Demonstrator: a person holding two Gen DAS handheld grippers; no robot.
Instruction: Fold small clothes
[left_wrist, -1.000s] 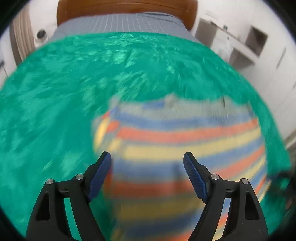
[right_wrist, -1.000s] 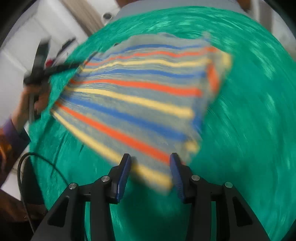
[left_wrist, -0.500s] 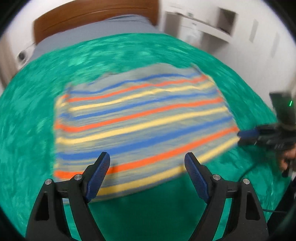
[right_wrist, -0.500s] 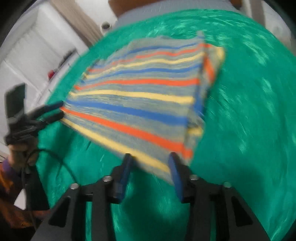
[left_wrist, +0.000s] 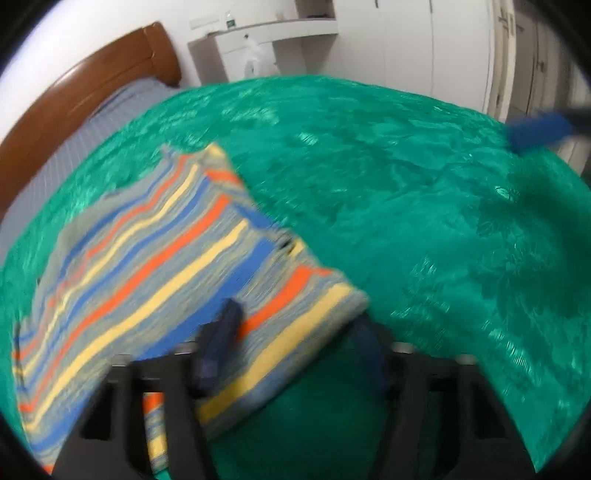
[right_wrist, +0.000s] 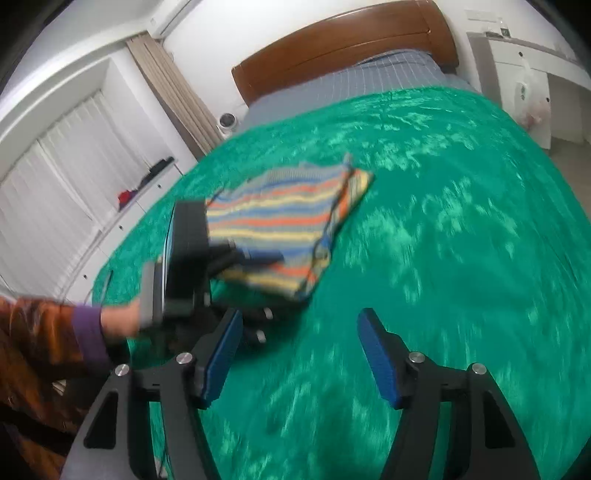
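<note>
Lying folded, striped garment (right_wrist: 291, 218) points diagonally headboardward.

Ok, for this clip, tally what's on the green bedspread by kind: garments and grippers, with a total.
Striped garments: 1, the folded striped garment, near the middle of the green bedspread.
Grippers: 2, the left gripper, one finger on top of the garment and one under its edge, and the right gripper, open over bare bedspread.
Total: 3

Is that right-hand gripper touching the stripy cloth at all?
Apart. In the right wrist view the right gripper has open, empty jaws over bare green bedspread, and the striped garment lies well beyond its fingertips.
</note>
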